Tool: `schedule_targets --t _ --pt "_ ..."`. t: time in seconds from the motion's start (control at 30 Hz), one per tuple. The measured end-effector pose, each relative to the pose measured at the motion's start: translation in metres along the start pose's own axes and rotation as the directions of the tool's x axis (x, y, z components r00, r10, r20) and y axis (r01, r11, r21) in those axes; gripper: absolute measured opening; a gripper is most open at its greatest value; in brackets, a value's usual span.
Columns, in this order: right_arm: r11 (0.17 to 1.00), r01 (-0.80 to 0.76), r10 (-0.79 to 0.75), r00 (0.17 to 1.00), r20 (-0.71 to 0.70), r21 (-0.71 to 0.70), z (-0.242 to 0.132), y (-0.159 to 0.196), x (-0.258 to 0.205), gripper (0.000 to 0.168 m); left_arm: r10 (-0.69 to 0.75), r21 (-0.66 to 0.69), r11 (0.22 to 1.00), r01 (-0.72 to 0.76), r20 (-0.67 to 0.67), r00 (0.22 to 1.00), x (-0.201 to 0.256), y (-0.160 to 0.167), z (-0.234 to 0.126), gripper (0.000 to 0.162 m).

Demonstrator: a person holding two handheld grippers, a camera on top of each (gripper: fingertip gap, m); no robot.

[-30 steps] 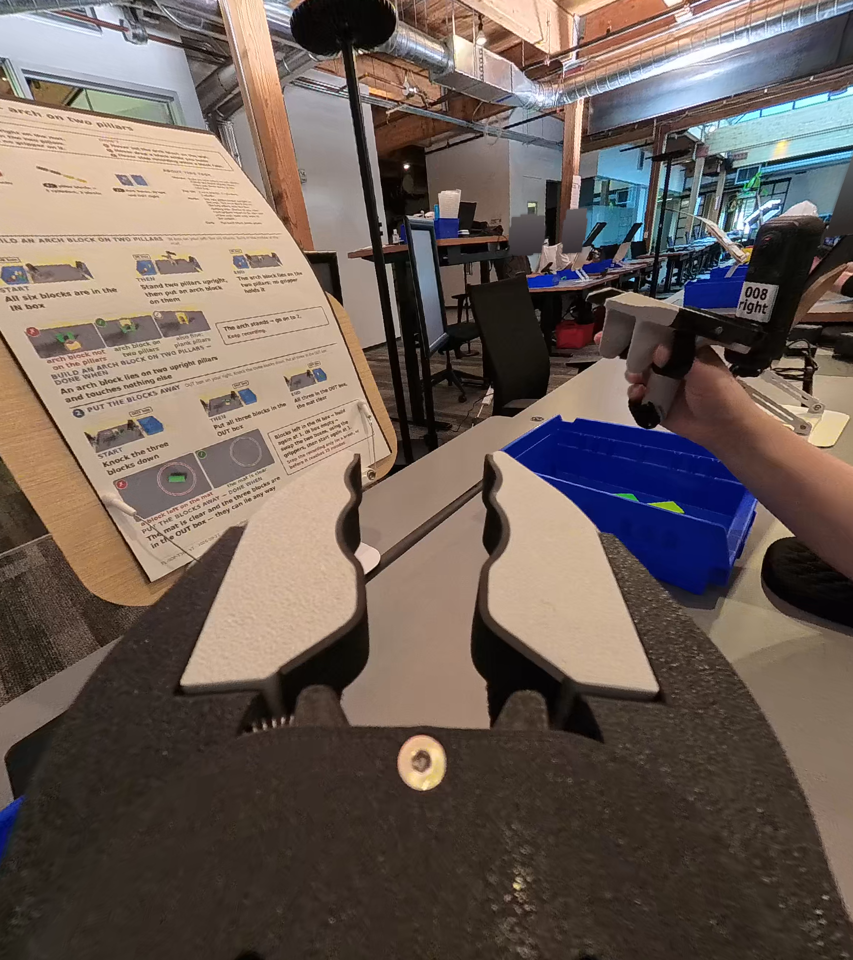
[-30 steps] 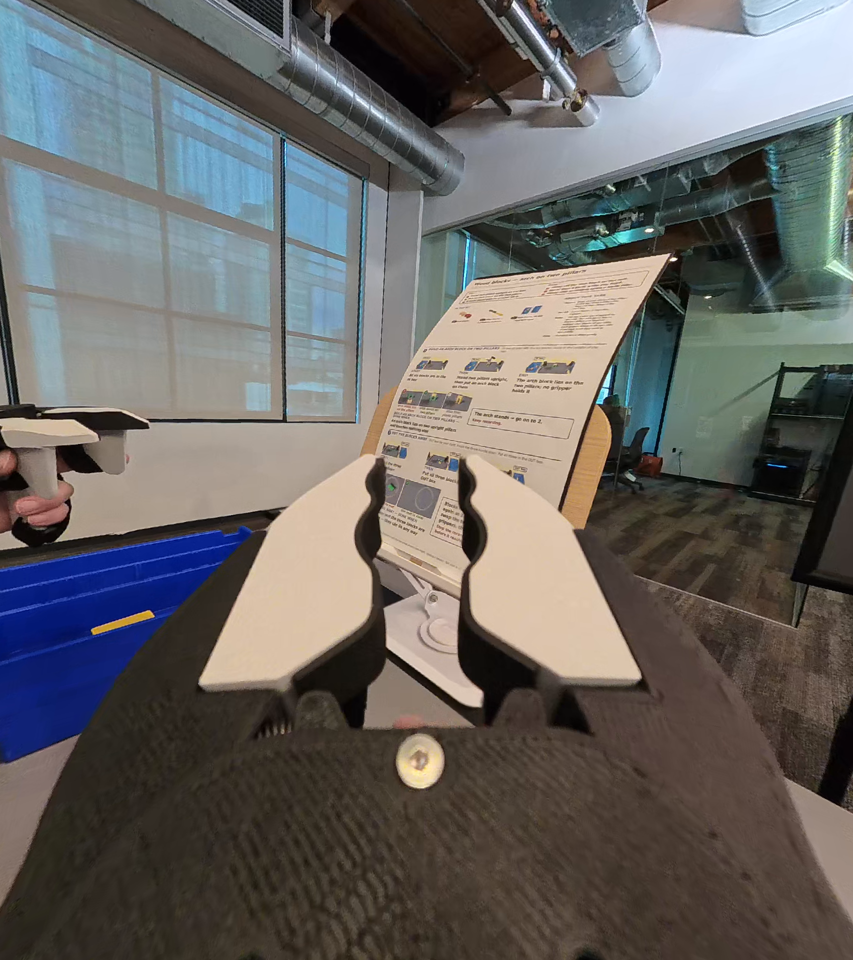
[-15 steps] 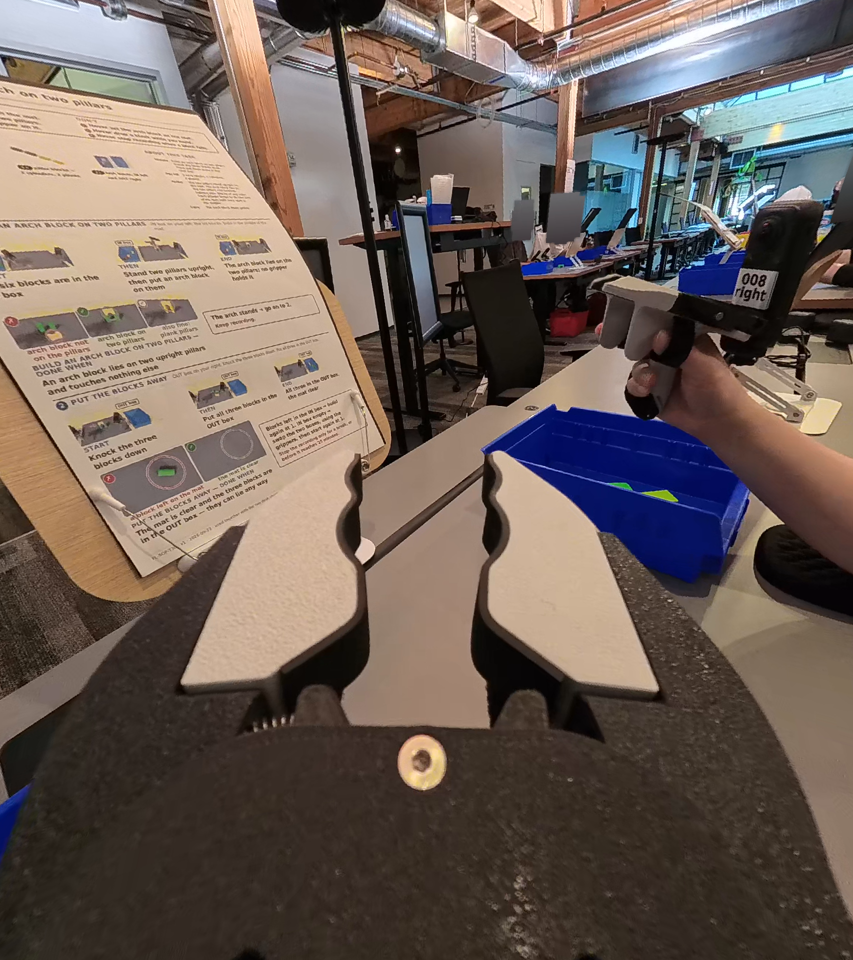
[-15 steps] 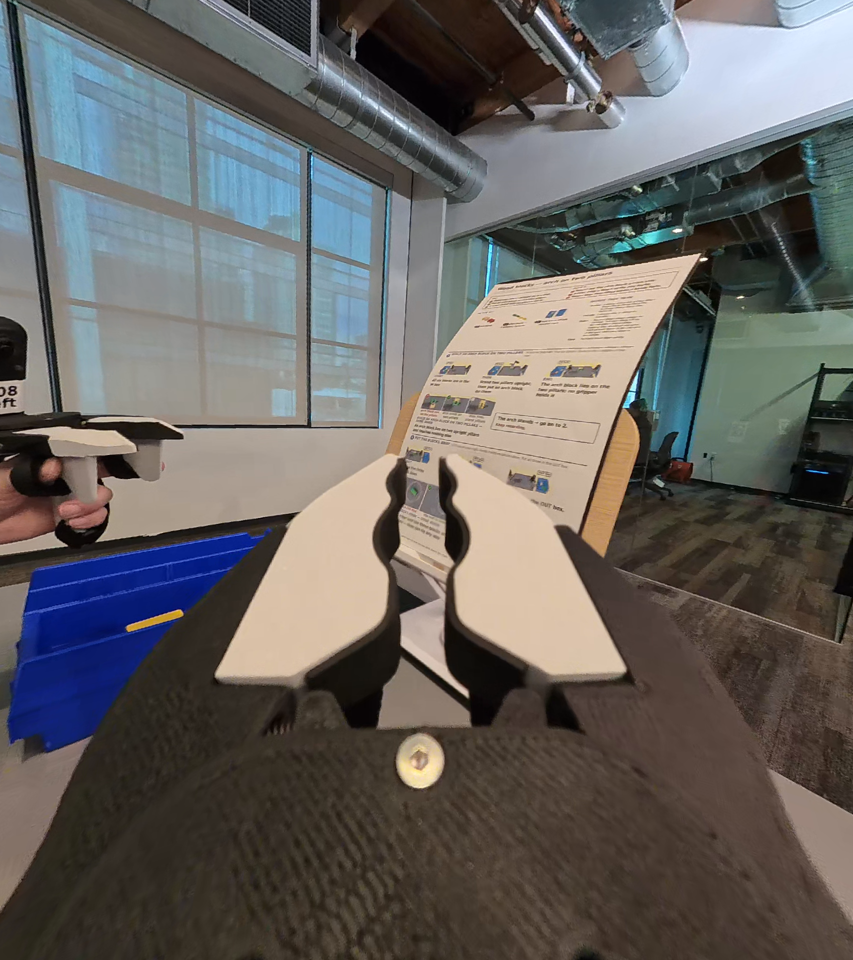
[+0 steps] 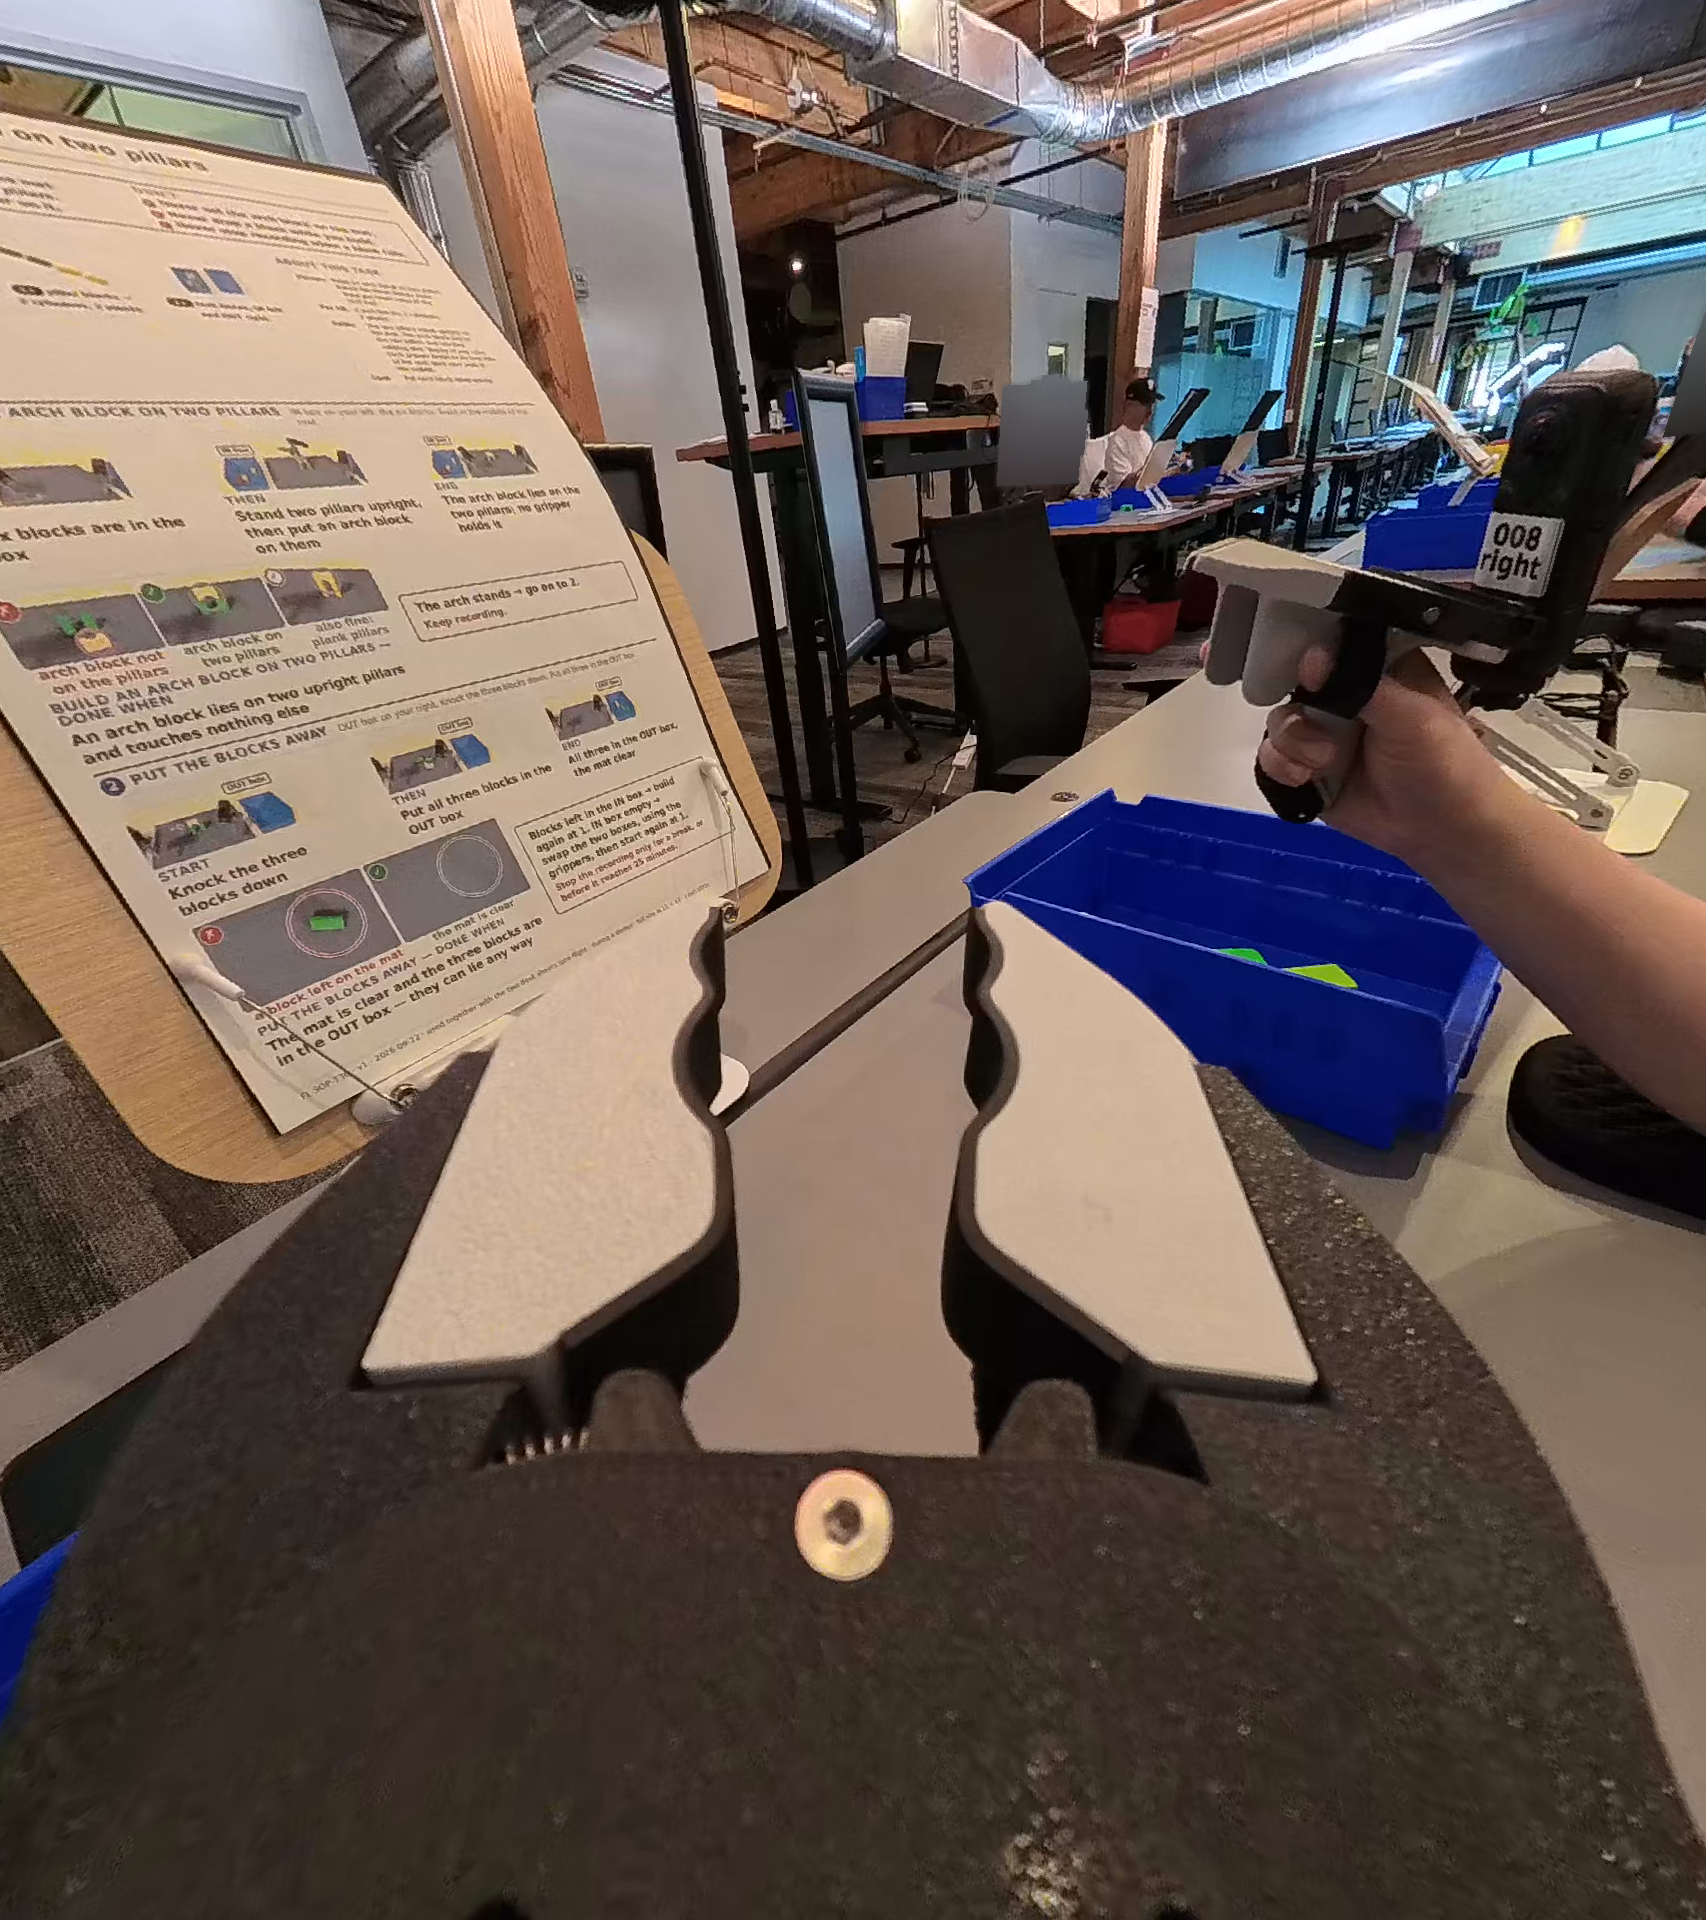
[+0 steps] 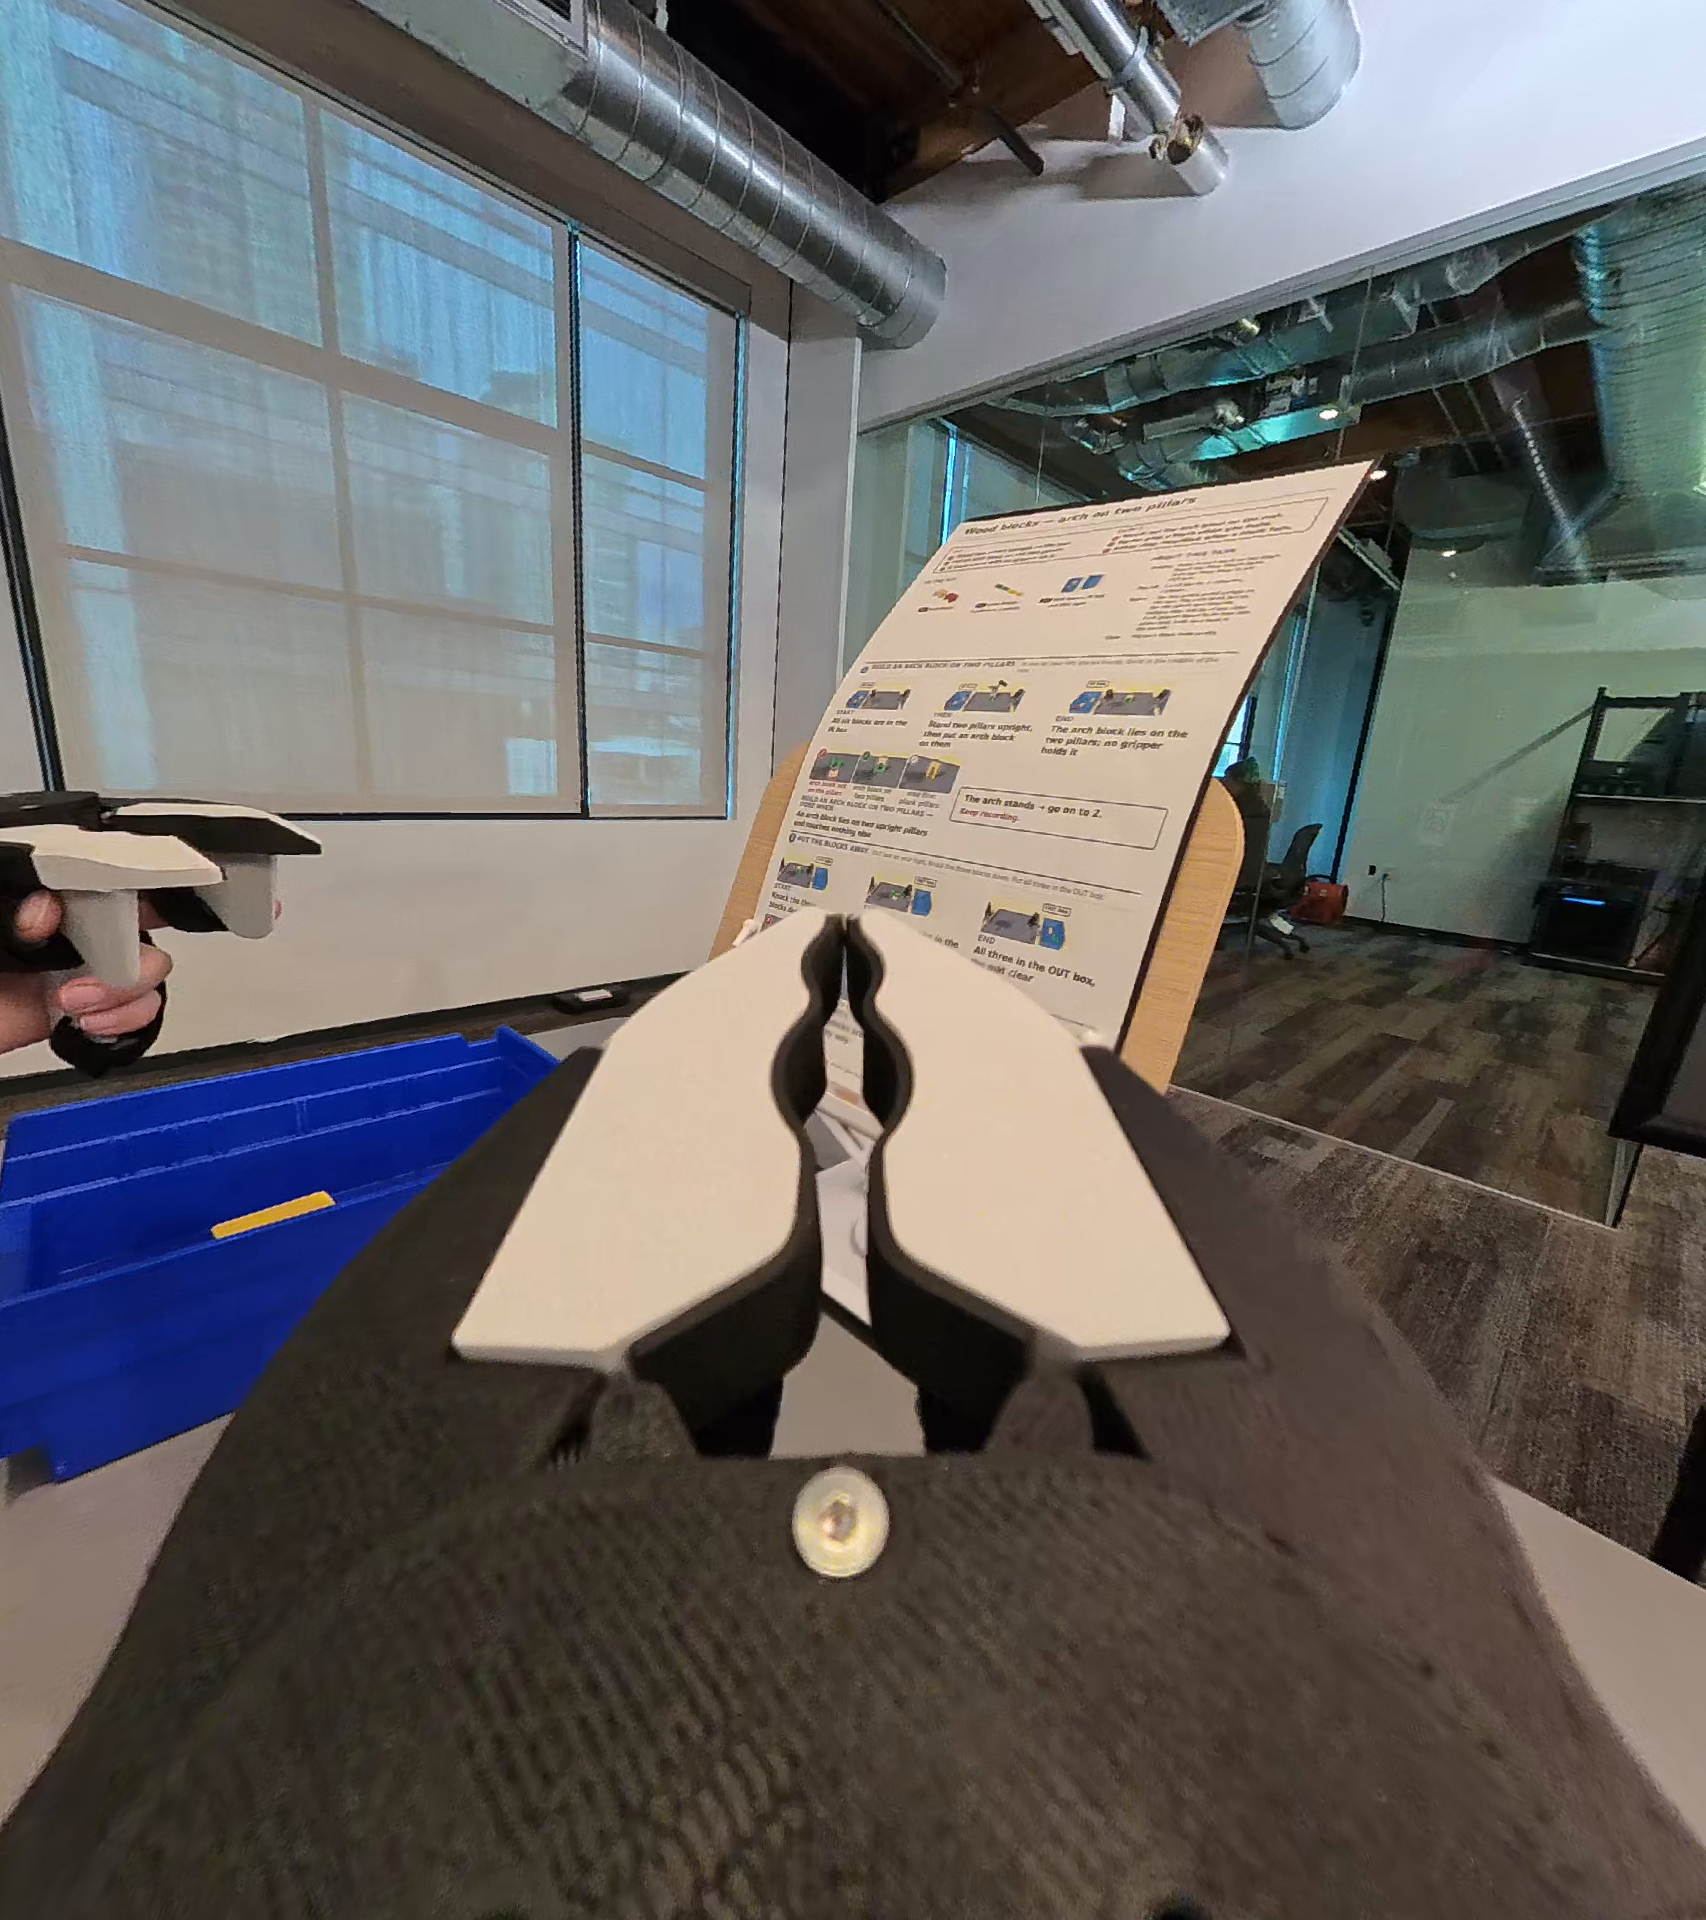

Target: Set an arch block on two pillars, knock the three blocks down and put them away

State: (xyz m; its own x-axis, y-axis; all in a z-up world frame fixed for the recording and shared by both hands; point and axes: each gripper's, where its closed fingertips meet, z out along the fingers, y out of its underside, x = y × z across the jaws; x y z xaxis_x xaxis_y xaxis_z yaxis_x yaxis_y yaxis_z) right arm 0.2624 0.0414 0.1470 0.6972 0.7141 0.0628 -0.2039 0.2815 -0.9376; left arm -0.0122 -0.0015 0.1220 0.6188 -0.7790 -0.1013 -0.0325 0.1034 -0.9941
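So I've got both grippers up in the air over the grey table [image 5: 1607,1455], nothing held in either. My left gripper [image 5: 844,997] has its fingers spread wide, with bare tabletop showing in the gap. My right gripper [image 6: 844,961] is pressed together, tips basically touching, nothing between them.

I'll use the instruction sheet [image 5: 236,623] on its wooden stand as the landmark. From the left wrist cam, a blue bin [image 5: 1244,997] sits on the table to the right of the sheet, and inside it I can see green blocks [image 5: 1290,966] lying flat at the bottom. Can't tell how many, or whether one is the arch. The right gripper hangs above that bin's far side, held in a hand [image 5: 1389,769].

From the right wrist cam, another blue bin [image 6: 205,1247] sits left of the sheet, with a yellow block [image 6: 272,1214] lying in it. The left gripper floats above that bin. No blocks visible out on the table.
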Motion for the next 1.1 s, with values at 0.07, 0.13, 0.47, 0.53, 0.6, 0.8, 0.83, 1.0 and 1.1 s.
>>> schedule_targets --t 0.07,0.13,0.47,0.53,0.6,0.8,0.83,1.0,1.1 --pt "1.0 0.017 -0.017 1.0 -0.004 0.007 -0.001 -0.001 0.0 0.001 -0.002 0.0 1.0 0.002 0.0 1.0 0.0 0.0 0.0 0.044" --pt "0.999 0.033 -0.033 0.999 -0.006 0.011 -0.001 -0.002 0.0 0.001 -0.002 -0.003 1.0 0.002 -0.001 1.0 0.0 0.0 0.0 0.044" --pt "0.999 0.044 -0.045 0.998 0.044 0.024 -0.001 -0.002 -0.006 0.001 0.001 -0.017 1.0 -0.001 -0.004 1.0 0.0 0.003 0.002 0.044" --pt "0.999 0.043 -0.044 0.998 0.053 0.012 0.0 0.0 -0.007 0.001 0.003 -0.018 1.0 -0.003 -0.004 1.0 0.0 0.003 0.001 0.044" --pt "0.999 0.044 -0.044 0.997 0.066 -0.003 0.001 0.003 -0.009 0.001 0.005 -0.02 1.0 -0.005 -0.004 1.0 0.0 0.003 0.001 0.044" --pt "0.998 0.049 -0.045 0.992 0.114 -0.026 0.003 0.008 -0.017 0.001 0.009 -0.022 1.0 -0.009 0.001 1.0 -0.002 0.002 -0.001 0.044" --pt "0.998 0.05 -0.046 0.992 0.119 -0.033 0.004 0.009 -0.018 0.001 0.008 -0.02 1.0 -0.008 0.003 1.0 -0.002 0.001 -0.001 0.044" --pt "0.997 0.042 -0.033 0.99 0.139 -0.063 0.006 0.014 -0.021 0.001 0.008 -0.032 0.999 -0.007 0.008 1.0 -0.005 0.001 -0.004 0.044" --pt "0.996 0.03 -0.018 0.99 0.141 -0.083 0.007 0.018 -0.021 0.001 0.008 -0.095 0.995 -0.006 0.015 1.0 -0.008 0.009 -0.006 0.041"
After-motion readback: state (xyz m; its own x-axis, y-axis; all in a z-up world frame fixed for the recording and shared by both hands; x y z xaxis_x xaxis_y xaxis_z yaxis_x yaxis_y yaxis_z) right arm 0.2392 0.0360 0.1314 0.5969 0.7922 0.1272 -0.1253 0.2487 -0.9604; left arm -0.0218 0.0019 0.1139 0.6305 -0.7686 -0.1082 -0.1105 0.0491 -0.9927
